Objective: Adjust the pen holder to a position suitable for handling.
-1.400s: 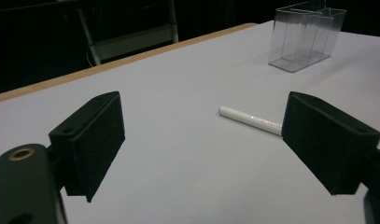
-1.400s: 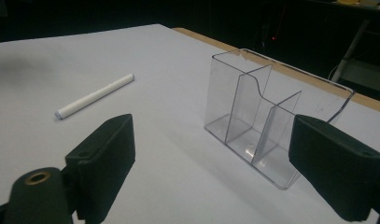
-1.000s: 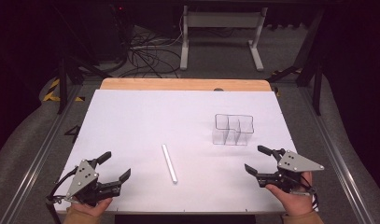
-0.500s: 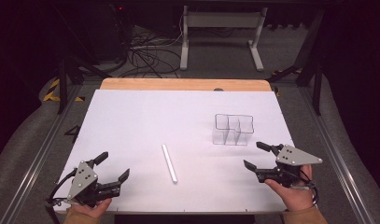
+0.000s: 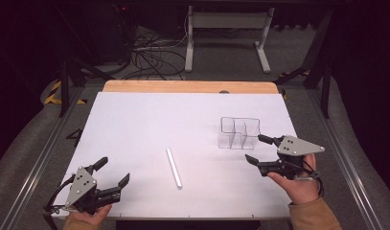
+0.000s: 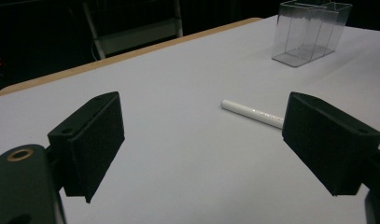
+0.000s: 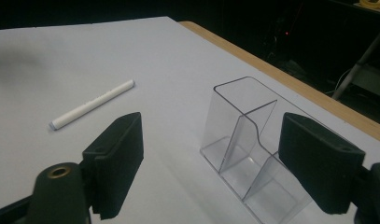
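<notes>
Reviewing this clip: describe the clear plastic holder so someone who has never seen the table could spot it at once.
Start at the white table and go to its right half, just ahead of the right gripper, whose jaws stand open. The clear holder stands upright there, an open-topped box split by dividers into compartments. It is see-through and standing, while the white pen lies flat near the table's middle.

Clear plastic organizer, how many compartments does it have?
3. The clear organizer stands right of the white pen; its compartments run in a row: left, middle, right, all apparently empty.
</notes>
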Demonstrator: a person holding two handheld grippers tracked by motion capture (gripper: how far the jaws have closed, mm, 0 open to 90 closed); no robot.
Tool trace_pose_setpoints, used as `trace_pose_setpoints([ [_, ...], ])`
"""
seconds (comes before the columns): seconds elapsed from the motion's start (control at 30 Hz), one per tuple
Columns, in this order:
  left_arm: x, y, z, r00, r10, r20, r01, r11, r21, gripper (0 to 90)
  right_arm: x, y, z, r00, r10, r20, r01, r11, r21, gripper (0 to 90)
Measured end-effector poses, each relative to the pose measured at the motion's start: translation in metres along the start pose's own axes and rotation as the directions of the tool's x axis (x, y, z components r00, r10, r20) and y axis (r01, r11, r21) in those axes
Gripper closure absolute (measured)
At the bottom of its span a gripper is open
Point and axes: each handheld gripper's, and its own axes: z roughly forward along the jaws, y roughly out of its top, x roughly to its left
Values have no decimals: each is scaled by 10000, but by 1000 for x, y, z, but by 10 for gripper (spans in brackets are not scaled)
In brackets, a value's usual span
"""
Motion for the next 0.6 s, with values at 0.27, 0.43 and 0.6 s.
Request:
trace_pose_setpoints([
  [0.27,1,-1,0,10000,-5,-13,5,10000,6,141,-3,5,2,9998,-206,-70,208,9992,349,231],
  [0.43,1,-1,0,10000,38,45,-38,10000,6,141,-4,19,3,9923,-1086,-589,1139,9888,969,281],
  [0.6,1,-1,0,10000,21,42,-21,10000,23,141,-10,27,9,9871,-1226,-1026,1376,9782,1552,288],
])
